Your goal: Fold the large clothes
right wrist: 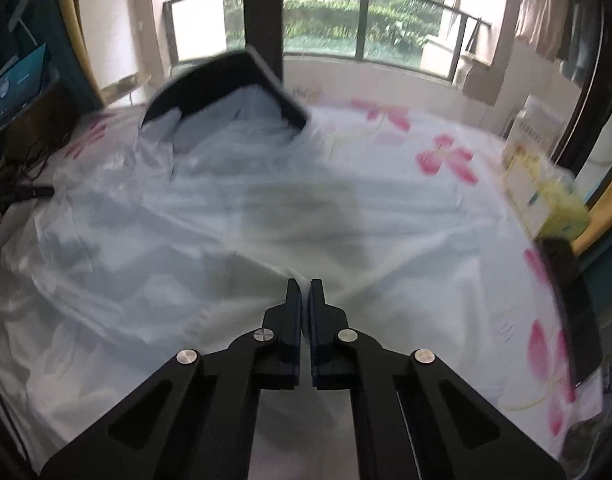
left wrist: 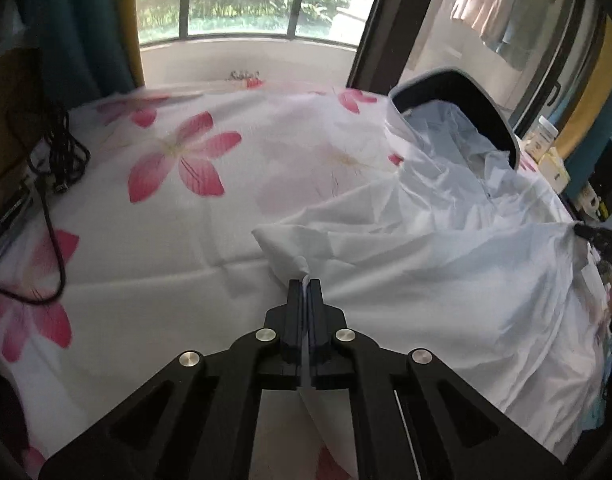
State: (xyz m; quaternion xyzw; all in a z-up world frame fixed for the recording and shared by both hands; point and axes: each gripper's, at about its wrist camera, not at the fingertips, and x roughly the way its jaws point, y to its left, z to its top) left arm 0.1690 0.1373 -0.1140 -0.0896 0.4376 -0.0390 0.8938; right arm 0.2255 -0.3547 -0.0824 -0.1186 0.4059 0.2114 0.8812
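Note:
A large pale blue-white shirt (left wrist: 445, 248) lies crumpled on a bed with a floral sheet (left wrist: 178, 160). Its collar end rests in a dark basket (left wrist: 457, 92). My left gripper (left wrist: 304, 282) is shut on a pinched corner of the shirt, cloth running between the fingers. In the right wrist view the shirt (right wrist: 154, 240) spreads across the left and middle of the bed. My right gripper (right wrist: 304, 282) is shut on a fold of the shirt's edge. The right gripper's tip also shows at the left wrist view's right edge (left wrist: 589, 234), pinching the cloth.
The basket (right wrist: 226, 92) stands at the bed's far side. Black cables (left wrist: 62, 152) lie at the bed's left edge. Yellow and white boxes (right wrist: 541, 196) and a dark flat object (right wrist: 573, 312) sit at the right edge. A window with railing is behind.

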